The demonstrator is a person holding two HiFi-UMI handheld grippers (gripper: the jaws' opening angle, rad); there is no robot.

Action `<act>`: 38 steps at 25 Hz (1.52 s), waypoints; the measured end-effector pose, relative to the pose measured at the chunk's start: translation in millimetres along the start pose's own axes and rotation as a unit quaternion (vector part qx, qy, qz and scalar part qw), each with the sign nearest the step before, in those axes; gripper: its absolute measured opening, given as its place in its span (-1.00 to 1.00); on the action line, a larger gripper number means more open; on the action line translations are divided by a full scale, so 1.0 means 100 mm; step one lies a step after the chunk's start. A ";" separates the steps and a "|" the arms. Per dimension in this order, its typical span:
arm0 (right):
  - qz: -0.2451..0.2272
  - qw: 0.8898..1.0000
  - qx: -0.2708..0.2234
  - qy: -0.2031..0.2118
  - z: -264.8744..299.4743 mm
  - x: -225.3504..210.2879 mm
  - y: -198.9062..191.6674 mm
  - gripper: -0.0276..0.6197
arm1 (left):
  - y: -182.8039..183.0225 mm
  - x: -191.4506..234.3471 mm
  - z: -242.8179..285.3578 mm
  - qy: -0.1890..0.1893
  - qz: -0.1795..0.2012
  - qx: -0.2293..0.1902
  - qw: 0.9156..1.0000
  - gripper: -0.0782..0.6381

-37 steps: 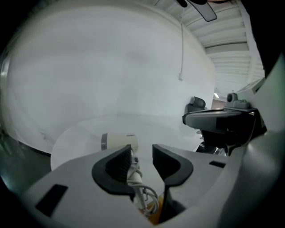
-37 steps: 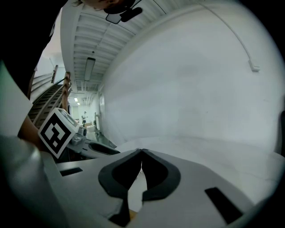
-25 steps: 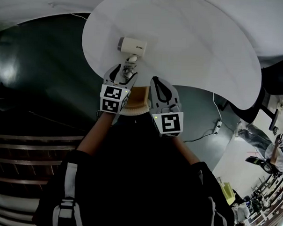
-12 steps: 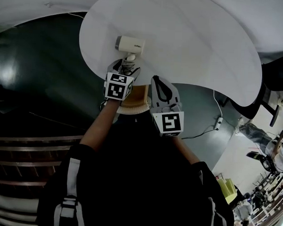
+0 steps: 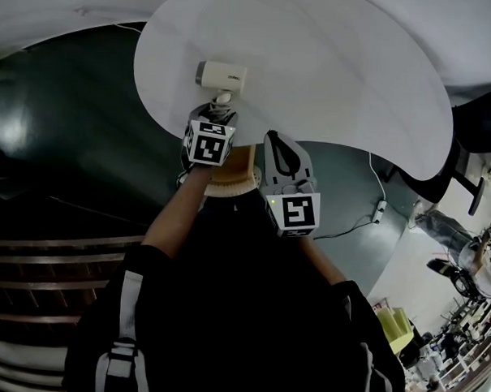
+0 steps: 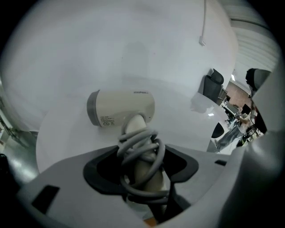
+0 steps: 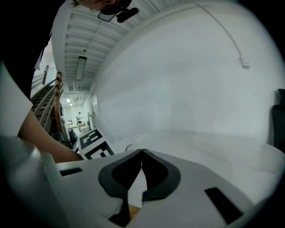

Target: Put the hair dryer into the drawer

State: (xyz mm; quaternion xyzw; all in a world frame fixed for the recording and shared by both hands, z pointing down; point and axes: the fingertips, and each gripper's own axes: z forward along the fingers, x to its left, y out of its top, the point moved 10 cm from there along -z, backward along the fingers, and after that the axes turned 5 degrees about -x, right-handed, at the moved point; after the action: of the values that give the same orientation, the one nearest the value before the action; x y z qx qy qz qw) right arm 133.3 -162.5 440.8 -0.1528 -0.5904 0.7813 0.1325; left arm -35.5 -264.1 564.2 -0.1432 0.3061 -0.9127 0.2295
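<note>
A cream hair dryer (image 5: 222, 74) lies on the round white table (image 5: 340, 73), its handle pointing toward me and wrapped in grey cord (image 6: 140, 151). My left gripper (image 5: 221, 110) points steeply down over that handle. Its jaws have just been closing, and in the left gripper view they lie against the cord coils on both sides of the handle (image 6: 141, 153); the dryer's barrel (image 6: 120, 108) lies beyond the tips. My right gripper (image 5: 278, 142) hovers beside it at the table's near edge, shut and empty (image 7: 141, 152). No drawer can be made out.
A tan object (image 5: 234, 173) sits below the table's near edge between my arms; I cannot tell what it is. On the dark floor lies a cable with a plug strip (image 5: 379, 213). A black chair (image 5: 476, 128) stands to the right, railings (image 5: 56, 256) to the left.
My left gripper has moved forward and down over the dryer's handle, tipping steeper, and its jaws have narrowed around the handle. The right gripper has stayed put.
</note>
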 end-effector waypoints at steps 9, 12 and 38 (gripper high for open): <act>-0.007 1.000 -0.009 0.000 -0.16 0.05 0.01 -0.84 | -0.07 -0.10 -0.13 0.005 0.006 -0.025 1.000 -0.09; -0.004 1.000 -0.010 0.000 -0.23 0.09 0.00 -0.84 | -0.11 -0.17 -0.23 0.005 0.011 -0.041 0.999 -0.09; -0.016 0.998 -0.032 0.043 -0.78 0.67 -0.11 -0.84 | -1.03 -0.59 -1.26 0.010 0.001 -0.066 0.998 -0.09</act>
State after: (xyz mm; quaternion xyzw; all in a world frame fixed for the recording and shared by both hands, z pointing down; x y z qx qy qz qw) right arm 103.2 -65.0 426.1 -0.1815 -0.6114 0.7523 0.1650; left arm -69.7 -99.1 524.7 -0.1487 0.3677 -0.8918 0.2179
